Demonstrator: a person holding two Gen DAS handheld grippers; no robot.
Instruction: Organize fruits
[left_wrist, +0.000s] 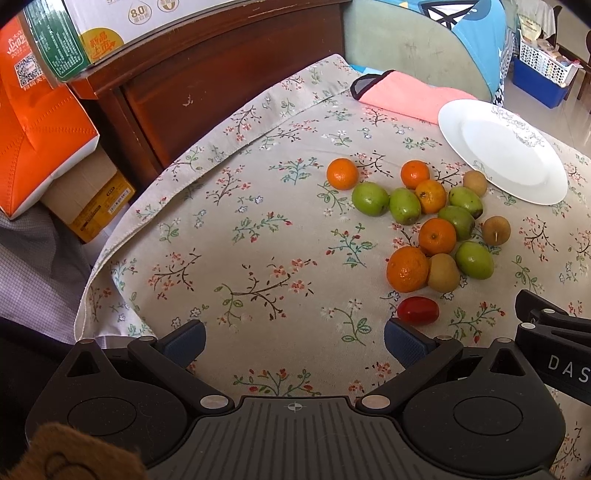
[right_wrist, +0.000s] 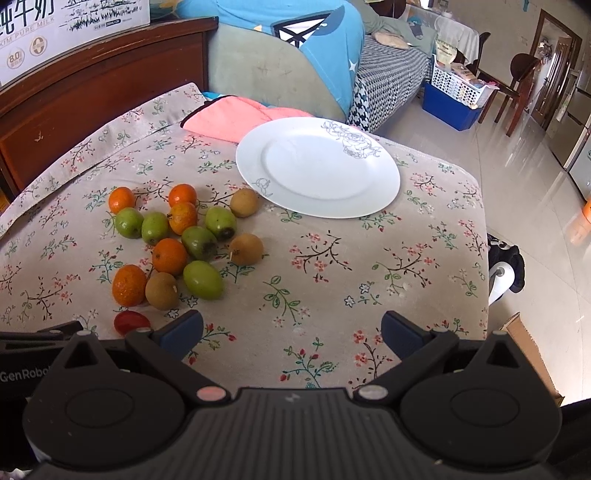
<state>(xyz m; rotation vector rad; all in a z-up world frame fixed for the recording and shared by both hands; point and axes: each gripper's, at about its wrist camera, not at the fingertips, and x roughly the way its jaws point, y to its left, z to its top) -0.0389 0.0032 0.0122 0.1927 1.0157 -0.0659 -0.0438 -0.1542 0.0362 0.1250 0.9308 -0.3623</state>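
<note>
Above the floral worktop (right_wrist: 332, 266), your left claw (left_wrist: 294, 341) and right claw (right_wrist: 291, 332) hover level, both spread wide and empty. The fruit cluster (right_wrist: 177, 243) lies at the right claw's eleven o'clock, the white plate (right_wrist: 384, 173) at twelve.

Your left tool (left_wrist: 294, 343) hangs wide open over the flowered cloth (left_wrist: 229, 236); the fruit pile (left_wrist: 432, 225) lies ahead right, beside the plate (left_wrist: 458, 122).

Each black hand-held gripper (left_wrist: 294, 343) (right_wrist: 291, 334) has blue ribbed pads (left_wrist: 400, 341), silver screws, white lettering
</note>
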